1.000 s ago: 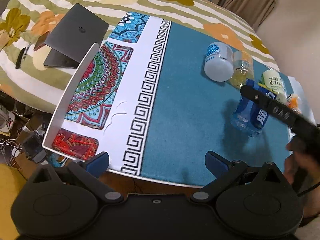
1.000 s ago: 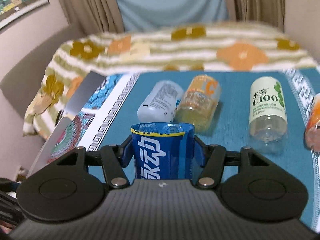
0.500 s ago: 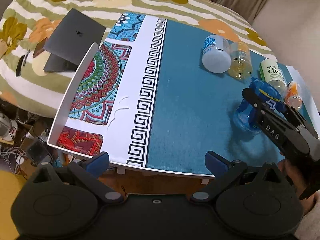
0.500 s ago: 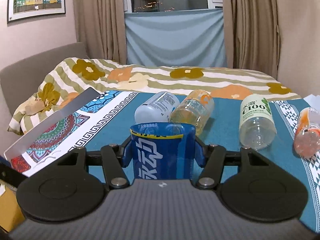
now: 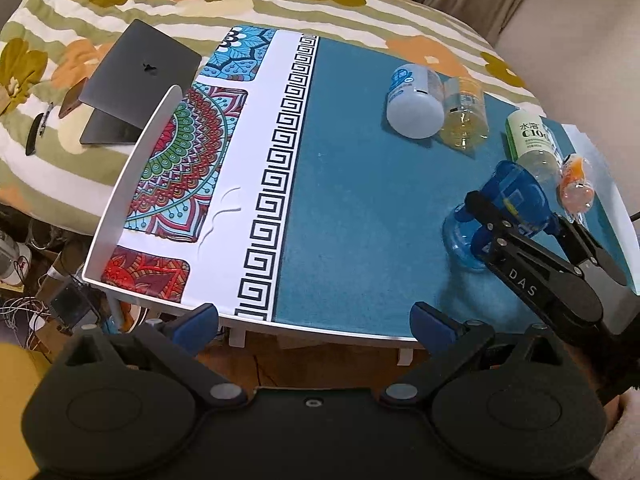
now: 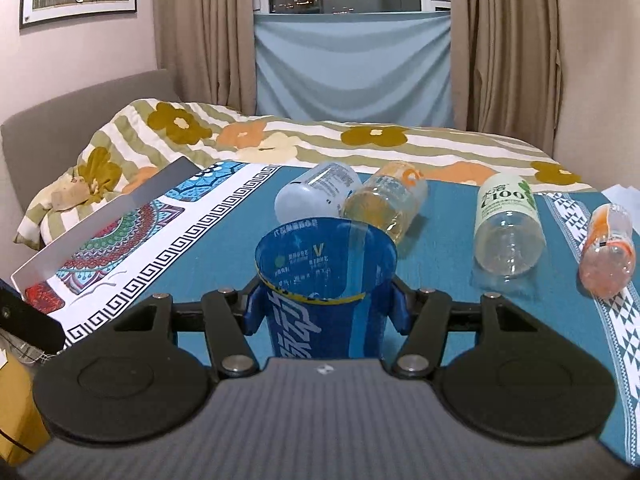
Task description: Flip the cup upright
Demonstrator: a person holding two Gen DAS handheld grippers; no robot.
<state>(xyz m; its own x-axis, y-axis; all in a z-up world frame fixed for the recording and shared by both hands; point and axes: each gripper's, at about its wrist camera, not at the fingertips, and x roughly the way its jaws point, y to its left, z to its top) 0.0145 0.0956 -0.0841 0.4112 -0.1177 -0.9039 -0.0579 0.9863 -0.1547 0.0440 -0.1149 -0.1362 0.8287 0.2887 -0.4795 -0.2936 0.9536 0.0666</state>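
A blue translucent cup [image 6: 326, 292] with white lettering stands mouth-up between my right gripper's blue pads. My right gripper [image 6: 325, 314] is shut on it near mid-height. In the left wrist view the same cup [image 5: 505, 216] rests with its base on the teal cloth at the table's right side, tilted a little, with the right gripper [image 5: 516, 226] around it. My left gripper [image 5: 314, 322] is open and empty, held over the table's near edge, apart from the cup.
Several cups lie on their sides behind the blue one: a white one [image 6: 316, 196], a yellow one [image 6: 386, 204], a green-labelled one [image 6: 508, 226] and an orange one [image 6: 608, 250]. A laptop [image 5: 136, 84] lies on the floral bedding at the left. The patterned table edge [image 5: 320, 326] is close below me.
My right gripper has tipped the blue cup from level to mouth-up and lowered its base onto the cloth. The left gripper has drawn back slightly.
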